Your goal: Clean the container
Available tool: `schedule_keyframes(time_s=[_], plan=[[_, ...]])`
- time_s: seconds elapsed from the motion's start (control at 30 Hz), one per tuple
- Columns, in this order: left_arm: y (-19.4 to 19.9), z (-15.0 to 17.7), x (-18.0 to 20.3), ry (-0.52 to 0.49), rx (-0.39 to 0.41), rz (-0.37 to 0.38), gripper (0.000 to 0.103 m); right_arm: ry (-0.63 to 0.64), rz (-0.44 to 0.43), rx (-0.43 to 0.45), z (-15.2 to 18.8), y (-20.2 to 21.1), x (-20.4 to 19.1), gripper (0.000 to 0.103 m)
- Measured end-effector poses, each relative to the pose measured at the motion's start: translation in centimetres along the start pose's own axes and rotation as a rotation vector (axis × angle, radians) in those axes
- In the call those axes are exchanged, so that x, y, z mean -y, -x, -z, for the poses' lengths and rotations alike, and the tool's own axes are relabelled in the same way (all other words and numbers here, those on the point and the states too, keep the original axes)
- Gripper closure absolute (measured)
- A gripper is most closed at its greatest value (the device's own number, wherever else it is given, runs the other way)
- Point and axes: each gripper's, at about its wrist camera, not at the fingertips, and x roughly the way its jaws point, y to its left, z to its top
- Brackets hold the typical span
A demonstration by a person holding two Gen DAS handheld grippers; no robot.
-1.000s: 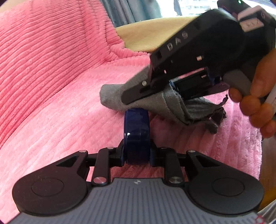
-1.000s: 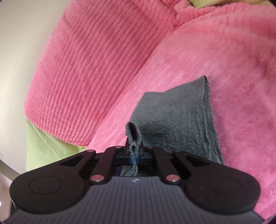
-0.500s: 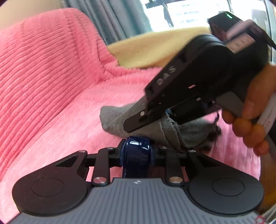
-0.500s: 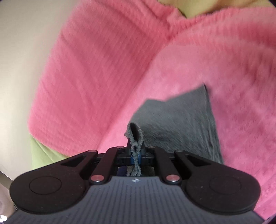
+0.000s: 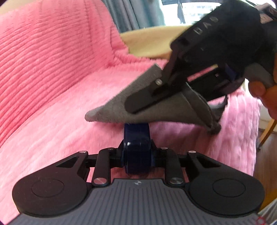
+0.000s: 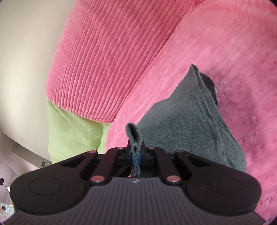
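Over pink bedding (image 5: 52,97), left gripper (image 5: 136,154) clamps blue container (image 5: 136,138); right gripper (image 6: 135,154) pinches grey cloth (image 6: 190,124).

Pink ribbed blanket (image 5: 52,72) over sofa, bright window (image 5: 190,12) behind

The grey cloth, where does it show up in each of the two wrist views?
Left wrist: the grey cloth spans the middle, pinched by the right gripper, just above the blue container.
Right wrist: it fills centre right, a fold clamped between the jaws.
Shared landmark: the pink blanket underneath.
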Motion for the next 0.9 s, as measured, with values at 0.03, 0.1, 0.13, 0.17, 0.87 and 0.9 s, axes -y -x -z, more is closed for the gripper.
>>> schedule_keyframes(time_s=[0.03, 0.1, 0.13, 0.17, 0.87, 0.9], plan=[[0.0, 0.2, 0.0, -0.006, -0.007, -0.003, 0.074, -0.004, 0.002, 0.005, -0.1, -0.1, 0.2, 0.102], [-0.2, 0.2, 0.0, -0.010, -0.016, -0.003, 0.074, -0.021, 0.023, 0.027, -0.2, -0.4, 0.7, 0.102], [-0.4, 0.2, -0.1, -0.007, -0.020, -0.002, 0.074, -0.024, 0.044, 0.037, -0.2, -0.5, 1.0, 0.102], [-0.5, 0.3, -0.1, -0.007, -0.025, -0.002, 0.074, -0.021, 0.069, 0.041, -0.2, -0.7, 1.3, 0.102], [1.3, -2.0, 2.0, -0.004, 0.017, -0.024, 0.073, -0.061, 0.132, 0.111, 0.1, -0.1, 2.4, 0.099], [1.2, -2.1, 2.1, -0.008, 0.028, -0.026, 0.073, -0.068, 0.128, 0.137, 0.0, 0.4, 2.4, 0.099]])
